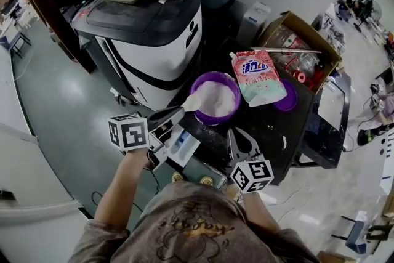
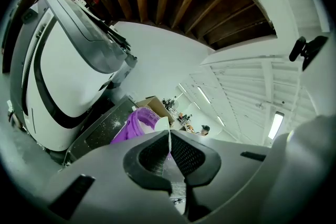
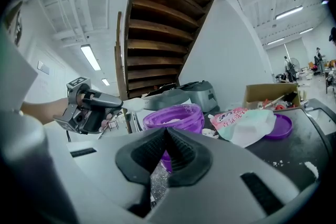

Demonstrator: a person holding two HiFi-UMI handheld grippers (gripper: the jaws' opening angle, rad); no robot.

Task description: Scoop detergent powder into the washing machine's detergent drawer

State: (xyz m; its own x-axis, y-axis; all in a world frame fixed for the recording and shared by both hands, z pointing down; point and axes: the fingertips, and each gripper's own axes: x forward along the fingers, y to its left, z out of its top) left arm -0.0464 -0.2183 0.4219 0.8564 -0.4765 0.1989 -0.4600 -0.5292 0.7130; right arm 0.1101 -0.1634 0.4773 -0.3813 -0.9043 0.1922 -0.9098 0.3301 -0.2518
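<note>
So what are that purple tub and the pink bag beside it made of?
Purple tub: probably translucent plastic, glossy, its rim glowing with light. Pink bag: likely soft plastic film, shiny, printed, creased and lying slumped.

Reaching forward with the bare left forearm (image 1: 120, 188), pointing the left gripper (image 1: 175, 114) ahead and to the right, its jaws pinching together on the thin white handle of a scoop (image 1: 192, 101). Holding the right gripper (image 1: 241, 137) lower and closer to the chest, aiming forward, jaws meeting with nothing between them.
</note>
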